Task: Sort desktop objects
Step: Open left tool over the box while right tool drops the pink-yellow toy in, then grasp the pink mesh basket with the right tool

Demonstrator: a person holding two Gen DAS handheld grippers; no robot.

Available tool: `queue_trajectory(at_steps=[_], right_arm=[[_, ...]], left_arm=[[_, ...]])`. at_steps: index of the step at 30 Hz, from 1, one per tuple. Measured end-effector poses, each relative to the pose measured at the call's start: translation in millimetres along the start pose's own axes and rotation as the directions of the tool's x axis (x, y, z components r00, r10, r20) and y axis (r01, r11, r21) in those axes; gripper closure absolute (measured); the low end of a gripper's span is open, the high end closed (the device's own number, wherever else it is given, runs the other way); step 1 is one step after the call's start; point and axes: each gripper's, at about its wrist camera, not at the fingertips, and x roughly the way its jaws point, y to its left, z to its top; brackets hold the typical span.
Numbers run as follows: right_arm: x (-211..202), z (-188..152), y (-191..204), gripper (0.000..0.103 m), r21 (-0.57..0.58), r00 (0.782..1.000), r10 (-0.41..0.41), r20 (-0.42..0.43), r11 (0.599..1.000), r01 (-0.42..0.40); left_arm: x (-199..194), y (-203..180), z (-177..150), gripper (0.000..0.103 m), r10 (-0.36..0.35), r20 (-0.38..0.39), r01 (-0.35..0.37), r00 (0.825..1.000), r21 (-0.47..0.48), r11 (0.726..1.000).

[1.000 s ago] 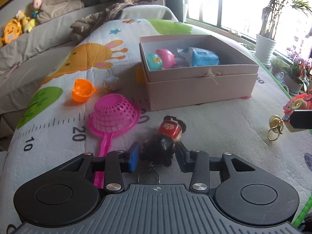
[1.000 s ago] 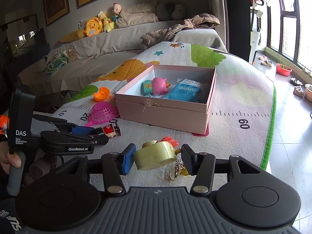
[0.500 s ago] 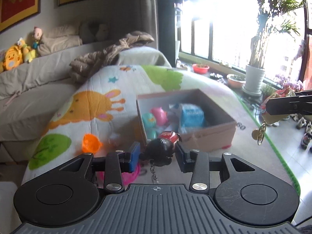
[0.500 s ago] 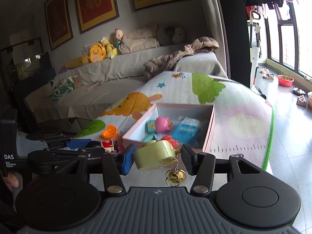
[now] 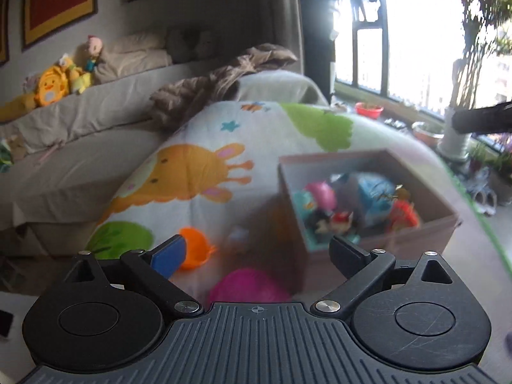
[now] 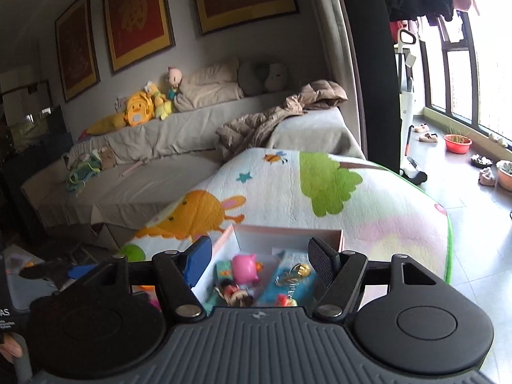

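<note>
Lying inside the pink box point(image 5: 368, 240), the small figure with the red hat point(image 5: 332, 220) rests near the front wall, just ahead of your left gripper's right finger. The picture is blurred there, so you cannot see its details. Beside it in the box lie a pink toy point(image 5: 321, 192), a blue packet point(image 5: 372, 188) and a red-orange toy point(image 5: 404, 212).

Your left gripper point(image 5: 257, 251) holds nothing, and its two fingers stand wide apart. Just beyond its left finger an orange cup point(image 5: 193, 251) sits on the mat point(image 5: 198, 172), and between the fingers, close to the gripper body, you see the pink strainer point(image 5: 249, 286).

Your right gripper point(image 6: 260, 257) is also spread wide and holds nothing. Between its fingers you look down into the same box point(image 6: 288, 235). There the figure point(image 6: 235, 292) lies near the left finger, the pink toy point(image 6: 244, 267) a little beyond it, and a golden key ring point(image 6: 296, 272) lies on the blue packet point(image 6: 288, 283) near the right finger. A small yellow and red toy point(image 6: 286, 300) shows at the nearest edge, partly hidden by the gripper body.
</note>
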Motion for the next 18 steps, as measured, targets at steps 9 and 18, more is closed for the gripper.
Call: queue_trajectory(at_steps=[9, 18], right_arm=[[47, -72, 95, 0.035, -0.269, 0.961, 0.101, -0.259, 0.948, -0.172], [114, -104, 198, 0.035, -0.417, 0.962, 0.095, -0.257, 0.887, -0.199]], left_arm=[[12, 75, -62, 0.001, 0.124, -0.298, -0.161, 0.947, -0.103, 0.982], [15, 122, -62, 0.001, 0.158, -0.327, -0.234, 0.932, -0.208, 0.95]])
